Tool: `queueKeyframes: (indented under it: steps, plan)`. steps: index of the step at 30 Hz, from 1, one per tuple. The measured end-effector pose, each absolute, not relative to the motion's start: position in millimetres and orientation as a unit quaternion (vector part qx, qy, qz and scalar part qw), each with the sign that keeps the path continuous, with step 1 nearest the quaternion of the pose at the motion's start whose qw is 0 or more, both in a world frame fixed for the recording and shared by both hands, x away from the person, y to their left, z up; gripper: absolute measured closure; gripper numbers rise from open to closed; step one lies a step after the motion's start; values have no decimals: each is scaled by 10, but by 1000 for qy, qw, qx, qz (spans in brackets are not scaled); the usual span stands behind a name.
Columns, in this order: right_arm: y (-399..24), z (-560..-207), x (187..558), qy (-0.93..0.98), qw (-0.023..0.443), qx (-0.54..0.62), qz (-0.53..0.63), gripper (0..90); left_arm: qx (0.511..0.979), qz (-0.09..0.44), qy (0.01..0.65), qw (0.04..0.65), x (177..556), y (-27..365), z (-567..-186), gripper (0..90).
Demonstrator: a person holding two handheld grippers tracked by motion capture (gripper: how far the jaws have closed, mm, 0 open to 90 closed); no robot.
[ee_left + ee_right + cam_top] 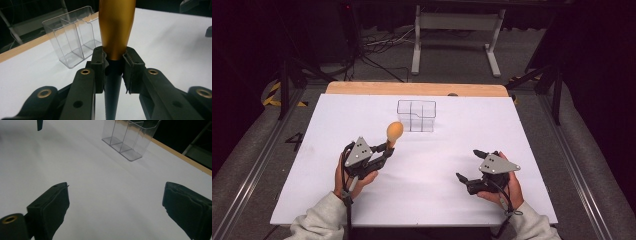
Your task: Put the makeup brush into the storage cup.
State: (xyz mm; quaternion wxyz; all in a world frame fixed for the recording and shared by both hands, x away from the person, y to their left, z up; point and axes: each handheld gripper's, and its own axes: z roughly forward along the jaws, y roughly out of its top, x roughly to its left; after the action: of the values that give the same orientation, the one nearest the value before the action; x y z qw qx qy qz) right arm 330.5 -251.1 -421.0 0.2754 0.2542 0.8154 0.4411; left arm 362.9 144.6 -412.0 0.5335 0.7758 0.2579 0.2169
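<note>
Left gripper pinches one gold-headed tool by its dark stem, head raised at 1 o'clock. One clear divided holder stands at 12 o'clock on the white table, path unobstructed. Right gripper: jaws spread wide, nothing between. No legible writing.

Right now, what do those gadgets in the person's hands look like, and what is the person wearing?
Each hand holds a black two-jaw tool: the left gripper and the right gripper. Both carry a grey three-cornered plate with small dark dots on top, and a dark cable trails back from each. Close up, brass-coloured rivets sit in the black jaw links. The sleeves are light grey.
</note>
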Motion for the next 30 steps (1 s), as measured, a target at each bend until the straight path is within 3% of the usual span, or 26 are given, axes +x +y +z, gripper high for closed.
queueKeyframes:
  steps: [15, 30]
  plan:
    - [-2704, -4313, 3178, 768, 309, 289, 480, 64, 736, 200, 279, 583, 3680, 1539, -4054, 733]
    - [-2806, -4340, 3174, 761, 333, 308, 464, 65, 720, 212, 266, 605, 3865, 1339, -3862, 733]
